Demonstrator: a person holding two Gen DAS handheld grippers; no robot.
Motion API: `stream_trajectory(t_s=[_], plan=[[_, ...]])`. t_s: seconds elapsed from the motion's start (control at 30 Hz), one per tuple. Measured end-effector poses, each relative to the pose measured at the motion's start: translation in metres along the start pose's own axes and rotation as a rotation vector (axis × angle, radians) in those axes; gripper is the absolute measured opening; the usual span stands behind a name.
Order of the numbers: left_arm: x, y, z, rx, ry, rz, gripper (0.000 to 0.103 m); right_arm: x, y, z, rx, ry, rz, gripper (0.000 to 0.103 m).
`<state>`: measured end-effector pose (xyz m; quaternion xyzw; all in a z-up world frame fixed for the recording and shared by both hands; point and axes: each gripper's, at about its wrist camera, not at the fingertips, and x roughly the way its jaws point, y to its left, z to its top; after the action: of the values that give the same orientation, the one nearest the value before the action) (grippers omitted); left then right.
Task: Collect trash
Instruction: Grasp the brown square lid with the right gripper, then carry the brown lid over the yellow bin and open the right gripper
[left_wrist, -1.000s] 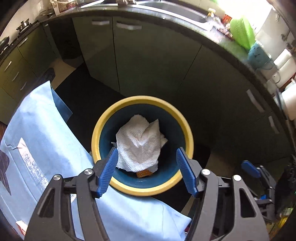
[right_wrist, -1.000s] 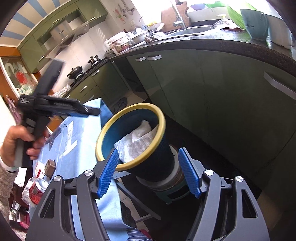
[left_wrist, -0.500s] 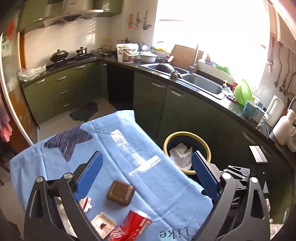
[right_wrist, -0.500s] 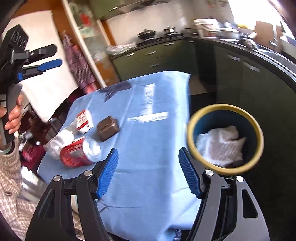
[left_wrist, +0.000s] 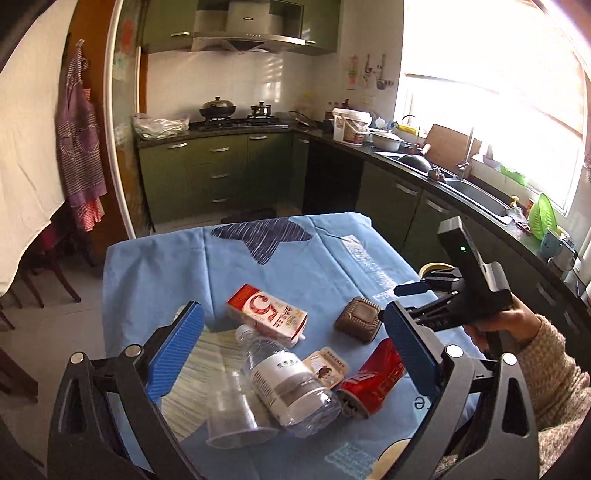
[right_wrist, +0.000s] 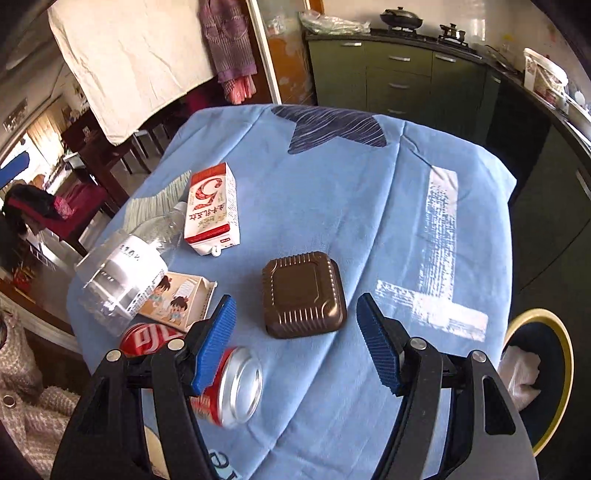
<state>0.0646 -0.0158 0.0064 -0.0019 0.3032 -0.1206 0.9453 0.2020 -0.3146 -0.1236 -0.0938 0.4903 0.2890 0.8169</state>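
Trash on blue tablecloth: red-and-white carton lying flat; clear labelled bottle on its side; dented red can; ribbed brown tray; clear cup; cartoon-printed packet. Left gripper and right gripper: jaws apart, empty, above items.

**Kitchen interior behind the work table**

Green base cabinets run along the back wall and turn down the right side under a dark countertop. A steel range hood hangs above a hob carrying two pots. White wall tiles back the hob. A bright window above the sink floods the room with daylight. A checked apron hangs at left beside an orange door frame.
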Motion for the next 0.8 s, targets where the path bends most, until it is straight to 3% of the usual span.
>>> stream_trajectory(t_s=[0.13,0.23,0.43,0.53,0.6,0.8], plan=[[-0.005,0.018,-0.018,-0.046,0.015,0.030,0.094,0.029,0.011,0.012,-0.046,0.077,-0.019,0.070],[0.000,0.029,-0.028,-0.086,0.037,0.013,0.094,0.041,0.017,0.014,-0.081,0.099,-0.079,0.072],[0.014,0.037,-0.039,-0.124,0.075,-0.015,0.094,0.055,0.011,0.011,-0.084,0.139,-0.104,0.072],[0.017,0.036,-0.040,-0.121,0.083,-0.022,0.094,0.060,0.007,0.011,-0.085,0.141,-0.113,0.070],[0.017,0.035,-0.041,-0.119,0.081,-0.026,0.094,0.065,0.005,0.012,-0.082,0.140,-0.110,0.059],[0.019,0.032,-0.041,-0.109,0.088,-0.027,0.094,0.057,-0.002,0.013,-0.047,0.092,-0.105,0.058]])
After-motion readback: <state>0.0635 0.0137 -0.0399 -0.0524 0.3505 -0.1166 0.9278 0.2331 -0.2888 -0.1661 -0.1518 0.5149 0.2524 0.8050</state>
